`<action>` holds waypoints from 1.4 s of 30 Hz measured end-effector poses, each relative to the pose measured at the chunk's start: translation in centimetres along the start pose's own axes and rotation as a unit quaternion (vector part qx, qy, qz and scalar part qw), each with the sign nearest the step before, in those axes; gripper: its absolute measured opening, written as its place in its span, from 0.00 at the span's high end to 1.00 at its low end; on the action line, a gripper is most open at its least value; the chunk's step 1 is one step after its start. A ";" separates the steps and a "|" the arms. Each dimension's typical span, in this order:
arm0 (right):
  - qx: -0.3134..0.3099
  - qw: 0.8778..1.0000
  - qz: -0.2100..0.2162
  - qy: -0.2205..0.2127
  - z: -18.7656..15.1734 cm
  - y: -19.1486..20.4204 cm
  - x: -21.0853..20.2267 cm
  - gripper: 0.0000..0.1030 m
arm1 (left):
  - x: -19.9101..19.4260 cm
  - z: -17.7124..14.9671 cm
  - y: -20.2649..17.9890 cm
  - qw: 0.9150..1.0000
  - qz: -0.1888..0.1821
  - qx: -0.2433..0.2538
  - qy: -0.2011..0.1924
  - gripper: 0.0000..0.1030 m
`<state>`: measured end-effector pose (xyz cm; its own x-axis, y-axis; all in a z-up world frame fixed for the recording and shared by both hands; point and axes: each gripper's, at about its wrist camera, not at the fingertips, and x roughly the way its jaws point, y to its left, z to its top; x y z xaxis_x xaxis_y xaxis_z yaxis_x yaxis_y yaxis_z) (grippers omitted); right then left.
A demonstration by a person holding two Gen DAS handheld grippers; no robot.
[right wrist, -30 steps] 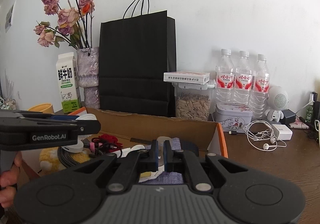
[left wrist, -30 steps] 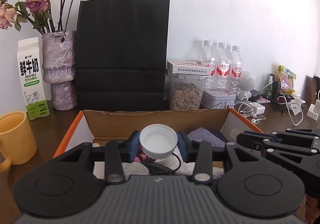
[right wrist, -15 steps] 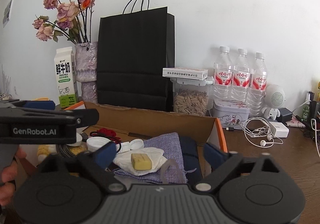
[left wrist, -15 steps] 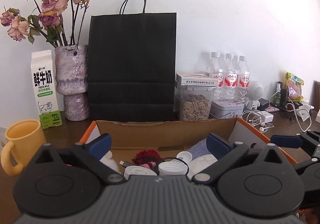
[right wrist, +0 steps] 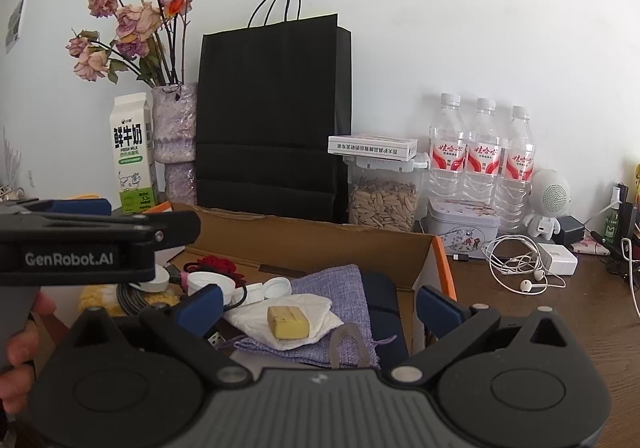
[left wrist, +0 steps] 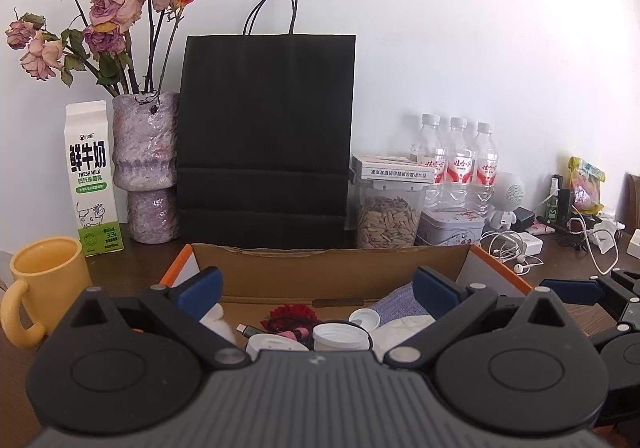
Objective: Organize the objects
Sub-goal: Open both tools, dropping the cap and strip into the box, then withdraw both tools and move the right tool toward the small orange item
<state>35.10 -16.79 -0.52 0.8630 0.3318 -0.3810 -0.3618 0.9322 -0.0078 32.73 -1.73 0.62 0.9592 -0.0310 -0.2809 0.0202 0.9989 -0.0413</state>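
**Both grippers hang empty over the filled box**

The left gripper [left wrist: 316, 284] and the right gripper [right wrist: 320, 298] hover at the near edge of the cardboard box [right wrist: 304, 234], each with its jaws spread wide and nothing between them. Judging by that, both are free to choose a next item.

Inside the box, nearest the right gripper, a yellow block [right wrist: 288, 322] lies on a white tissue [right wrist: 308, 306], which rests on a lilac cloth pouch [right wrist: 336, 280]; the soft layers probably serve as padding. Further in sit a white jar [left wrist: 340, 336], two loose white caps [right wrist: 272, 288], a coiled cable [right wrist: 130, 296] and a red tangle [right wrist: 218, 264]. The small things are gathered in the box, which suits the tidying.

Left of the box on the dark wooden counter [right wrist: 560, 312] stands a yellow mug [left wrist: 44, 280]. Right of the box lie white earphones [right wrist: 520, 272] with a charger [right wrist: 558, 258]. Behind the box, against the white wall, stand a black paper bag [left wrist: 266, 136], a milk carton [left wrist: 90, 176], a vase of dried roses [left wrist: 146, 164], a seed jar [left wrist: 388, 216], a tin [left wrist: 452, 226] and three water bottles [right wrist: 482, 164].
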 end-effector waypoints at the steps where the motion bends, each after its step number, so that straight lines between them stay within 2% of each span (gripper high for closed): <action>1: 0.000 1.000 0.000 -0.001 0.1 0.0 -0.1 0.00 | -0.2 0.0 0.0 1.000 0.000 -0.001 -0.003 0.00; 9: -0.003 1.000 -0.007 -0.008 -0.2 0.1 -1.5 0.00 | -2.3 -0.3 -0.2 1.000 -0.003 -0.006 -0.016 0.00; 19: -0.014 0.999 -0.032 -0.034 -2.2 0.0 -6.1 0.00 | -6.5 -1.6 -0.5 0.999 -0.006 -0.003 -0.043 0.00; 29: 0.002 0.998 -0.055 -0.031 -4.6 -0.9 -10.0 0.00 | -10.4 -3.5 -1.4 0.999 -0.007 0.007 -0.042 0.00; 42: 0.020 0.996 -0.085 0.009 -8.6 -1.8 -14.3 0.00 | -12.8 -6.4 -1.5 1.000 -0.018 0.007 0.016 0.00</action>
<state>20.36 -24.46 -2.97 0.9041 0.1671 -0.3932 -0.1972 0.9797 -0.0372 18.59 -3.08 -1.84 0.9484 -0.0682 -0.3095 0.0592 0.9975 -0.0384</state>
